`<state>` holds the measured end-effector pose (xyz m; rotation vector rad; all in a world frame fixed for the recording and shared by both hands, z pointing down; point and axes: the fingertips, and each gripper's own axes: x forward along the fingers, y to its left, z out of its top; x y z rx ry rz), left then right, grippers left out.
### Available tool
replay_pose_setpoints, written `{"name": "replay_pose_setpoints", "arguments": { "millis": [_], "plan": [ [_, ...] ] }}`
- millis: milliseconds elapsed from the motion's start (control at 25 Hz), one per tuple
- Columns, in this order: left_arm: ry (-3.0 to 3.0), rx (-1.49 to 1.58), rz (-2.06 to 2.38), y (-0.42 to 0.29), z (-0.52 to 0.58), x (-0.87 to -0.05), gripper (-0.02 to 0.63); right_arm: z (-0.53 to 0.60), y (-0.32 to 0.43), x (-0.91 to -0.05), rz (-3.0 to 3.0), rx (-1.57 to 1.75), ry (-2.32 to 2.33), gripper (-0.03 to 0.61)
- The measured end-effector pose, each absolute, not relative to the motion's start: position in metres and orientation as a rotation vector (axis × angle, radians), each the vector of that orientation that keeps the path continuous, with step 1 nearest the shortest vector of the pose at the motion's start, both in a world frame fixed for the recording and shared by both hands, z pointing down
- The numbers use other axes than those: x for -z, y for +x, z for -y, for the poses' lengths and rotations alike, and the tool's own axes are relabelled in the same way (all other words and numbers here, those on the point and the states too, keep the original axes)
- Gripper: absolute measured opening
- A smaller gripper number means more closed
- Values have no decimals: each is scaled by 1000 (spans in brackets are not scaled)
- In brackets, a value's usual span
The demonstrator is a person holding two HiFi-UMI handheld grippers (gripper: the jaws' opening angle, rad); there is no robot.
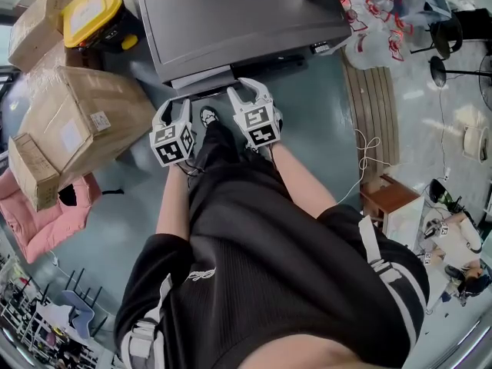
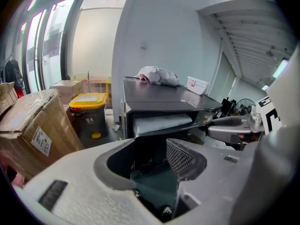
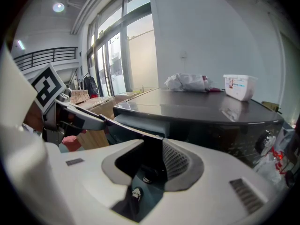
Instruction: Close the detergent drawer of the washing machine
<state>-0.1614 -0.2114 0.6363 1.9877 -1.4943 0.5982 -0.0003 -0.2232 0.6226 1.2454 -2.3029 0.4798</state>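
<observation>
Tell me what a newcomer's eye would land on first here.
The grey washing machine fills the top of the head view, its detergent drawer standing out toward the person. Just in front of it hover the left gripper and right gripper, side by side, both with jaws apart and empty. Cardboard boxes pile up at the left, with a yellow-lidded bin beyond them.

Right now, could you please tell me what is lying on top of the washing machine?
A crumpled white bundle and a white tub sit on the washing machine; the tub's contents are covered.
</observation>
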Motion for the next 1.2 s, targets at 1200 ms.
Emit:
{"name": "replay_pose_setpoints", "arguments": {
  "millis": [1200],
  "plan": [
    [1998, -596, 1484, -164, 225, -633, 213, 236, -3, -620, 2287, -481, 1260, 120]
  ]
}}
